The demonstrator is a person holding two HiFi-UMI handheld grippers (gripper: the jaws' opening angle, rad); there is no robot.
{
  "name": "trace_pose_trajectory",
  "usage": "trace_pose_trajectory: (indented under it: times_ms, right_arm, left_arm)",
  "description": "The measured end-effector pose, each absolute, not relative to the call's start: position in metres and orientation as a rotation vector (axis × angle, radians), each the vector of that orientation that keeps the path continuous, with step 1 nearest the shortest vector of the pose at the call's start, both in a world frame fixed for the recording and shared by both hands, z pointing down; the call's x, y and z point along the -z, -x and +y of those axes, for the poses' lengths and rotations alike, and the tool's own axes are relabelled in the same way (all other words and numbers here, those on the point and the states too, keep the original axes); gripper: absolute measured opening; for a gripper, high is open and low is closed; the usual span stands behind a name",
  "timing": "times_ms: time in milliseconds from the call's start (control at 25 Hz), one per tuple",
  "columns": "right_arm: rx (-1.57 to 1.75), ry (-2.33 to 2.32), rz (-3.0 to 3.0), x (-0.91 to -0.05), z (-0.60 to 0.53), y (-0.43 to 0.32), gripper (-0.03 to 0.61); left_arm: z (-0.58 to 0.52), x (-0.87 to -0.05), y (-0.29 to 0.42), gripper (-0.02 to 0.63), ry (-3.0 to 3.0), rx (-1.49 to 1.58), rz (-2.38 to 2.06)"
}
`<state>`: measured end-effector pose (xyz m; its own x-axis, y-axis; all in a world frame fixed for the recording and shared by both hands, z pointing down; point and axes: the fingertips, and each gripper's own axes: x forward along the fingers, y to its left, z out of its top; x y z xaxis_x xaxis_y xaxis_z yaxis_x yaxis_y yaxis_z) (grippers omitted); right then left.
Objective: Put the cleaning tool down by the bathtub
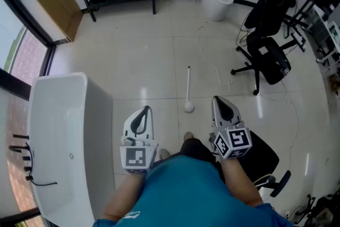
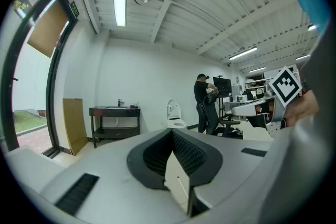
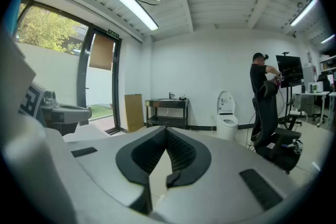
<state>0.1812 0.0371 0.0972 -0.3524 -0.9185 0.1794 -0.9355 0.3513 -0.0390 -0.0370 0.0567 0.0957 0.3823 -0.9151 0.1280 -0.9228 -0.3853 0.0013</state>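
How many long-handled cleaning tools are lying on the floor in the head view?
1. The cleaning tool lies on the floor, to the right of the bathtub, with its round head nearest the camera. Others may be hidden outside the view.

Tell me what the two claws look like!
The left claw and right claw are pale grey and pointed, with black ridged pads inside. Each carries a cube with black-and-white square markers. The person wears a teal shirt.

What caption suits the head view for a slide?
Left tool and right tool, both shut and empty; white brush lies on floor near bathtub.
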Motion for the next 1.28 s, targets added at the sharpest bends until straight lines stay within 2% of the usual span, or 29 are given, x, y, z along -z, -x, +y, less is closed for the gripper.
trace_pose_trajectory:
  times_ms: [640, 760, 1080, 1280]
  right_arm:
    - [-0.295, -1.518, -2.501, -0.15, -0.142, -0.25, 0.0]
    - [-0.322, -1.508, -2.465, -0.17, -0.161, -0.258, 0.031]
    - [-0.346, -1.585, -2.358, -0.234, -0.201, -0.261, 0.031]
    - [-0.344, -1.551, -2.347, -0.345, -0.238, -0.263, 0.035]
  left_arm:
    - [-0.082, -0.107, 0.004, 0.0, -2.382, -0.224, -1.922]
    - [-0.093, -0.123, 0.005, 0.0, -2.355, -0.27, -1.916]
    - [-0.143, -0.184, 0.019, 0.0, -2.335, -0.265, -1.891]
    - [-0.183, -0.276, 0.033, 0.0, -2.35, -0.282, -1.917]
